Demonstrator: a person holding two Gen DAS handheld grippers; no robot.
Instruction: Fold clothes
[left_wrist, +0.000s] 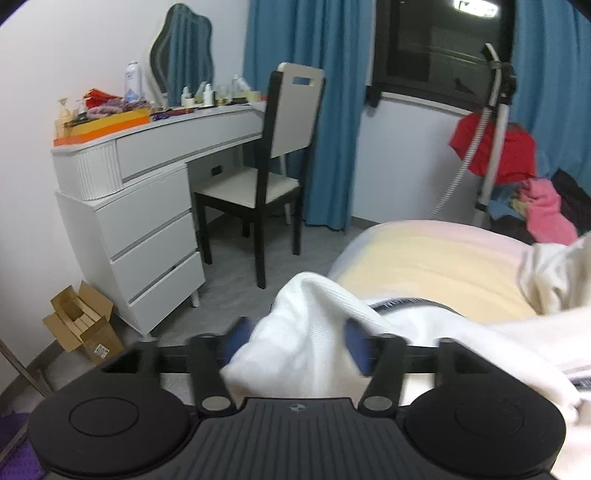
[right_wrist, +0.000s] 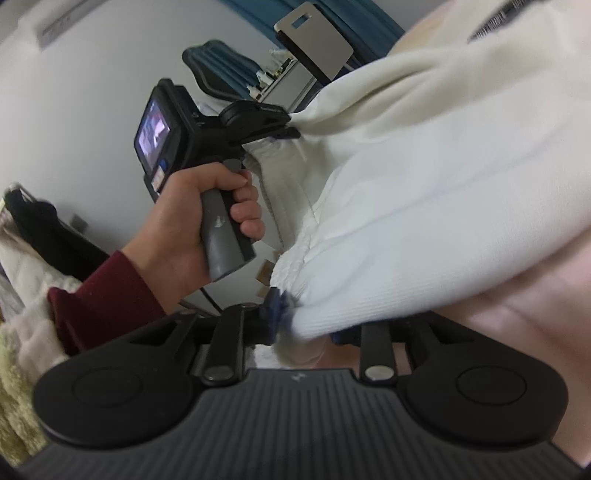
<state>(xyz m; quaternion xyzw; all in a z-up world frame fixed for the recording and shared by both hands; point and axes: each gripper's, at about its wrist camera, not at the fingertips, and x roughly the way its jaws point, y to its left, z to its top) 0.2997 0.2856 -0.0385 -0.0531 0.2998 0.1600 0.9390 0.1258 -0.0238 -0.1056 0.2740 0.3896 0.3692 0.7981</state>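
A white ribbed garment (left_wrist: 314, 328) hangs between both grippers above the bed (left_wrist: 424, 258). My left gripper (left_wrist: 299, 343) is shut on a bunched edge of it; cloth covers the gap between the blue pads. In the right wrist view the same garment (right_wrist: 406, 184) stretches from upper right to the bottom centre. My right gripper (right_wrist: 306, 325) is shut on its ribbed hem. The left gripper (right_wrist: 280, 123) shows there too, held by a hand in a dark red sleeve, clamped on the garment's far edge.
A white dresser (left_wrist: 147, 206) with clutter and a black-and-white chair (left_wrist: 266, 177) stand left of the bed. A cardboard box (left_wrist: 81, 325) sits on the floor. Blue curtains (left_wrist: 314, 92), a steamer pole (left_wrist: 495, 140) and piled clothes (left_wrist: 535, 199) are behind. Another white cloth (left_wrist: 554, 273) lies on the bed.
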